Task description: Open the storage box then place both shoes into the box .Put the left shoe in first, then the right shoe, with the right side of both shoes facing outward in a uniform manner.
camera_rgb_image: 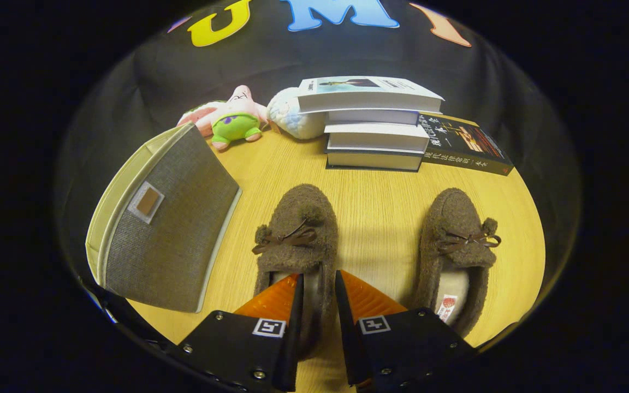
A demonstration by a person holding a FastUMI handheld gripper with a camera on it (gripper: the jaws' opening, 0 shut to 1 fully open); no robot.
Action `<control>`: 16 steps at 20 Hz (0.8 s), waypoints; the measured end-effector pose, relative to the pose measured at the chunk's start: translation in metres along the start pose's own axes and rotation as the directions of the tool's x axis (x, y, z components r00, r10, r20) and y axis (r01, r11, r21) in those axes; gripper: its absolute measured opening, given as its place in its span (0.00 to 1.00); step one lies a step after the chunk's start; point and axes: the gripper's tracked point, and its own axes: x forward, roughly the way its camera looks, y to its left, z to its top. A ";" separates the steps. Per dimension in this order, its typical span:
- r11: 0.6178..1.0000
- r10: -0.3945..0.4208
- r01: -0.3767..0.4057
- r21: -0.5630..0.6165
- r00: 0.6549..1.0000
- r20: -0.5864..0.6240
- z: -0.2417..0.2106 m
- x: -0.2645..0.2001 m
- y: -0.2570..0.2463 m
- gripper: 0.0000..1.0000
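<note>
Two brown fuzzy slippers with bow laces lie on the wooden table, toes pointing away from me. The left shoe is right at my gripper: one finger is inside its opening, the other outside, and the shoe's right side wall fills the narrow gap between them. The right shoe lies apart, off to the right of the fingers, with its pale insole showing. The storage box, grey fabric with a small pull tab, stands to the left of the left shoe. Its grey panel is tilted and beige lining shows along its far edge.
A stack of white books stands beyond the shoes, with a black book flat to its right. Plush toys and a pale round plush lie at the back behind the box. Bare wood runs between the two shoes.
</note>
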 end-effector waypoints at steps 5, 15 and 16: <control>0.999 -0.037 0.039 0.026 0.997 -0.066 -0.001 0.026 -0.010 0.35; 0.989 -0.006 0.021 0.149 0.995 -0.099 0.019 -0.011 0.003 0.00; 0.986 -0.002 0.017 0.163 0.996 -0.090 0.026 -0.019 0.005 0.00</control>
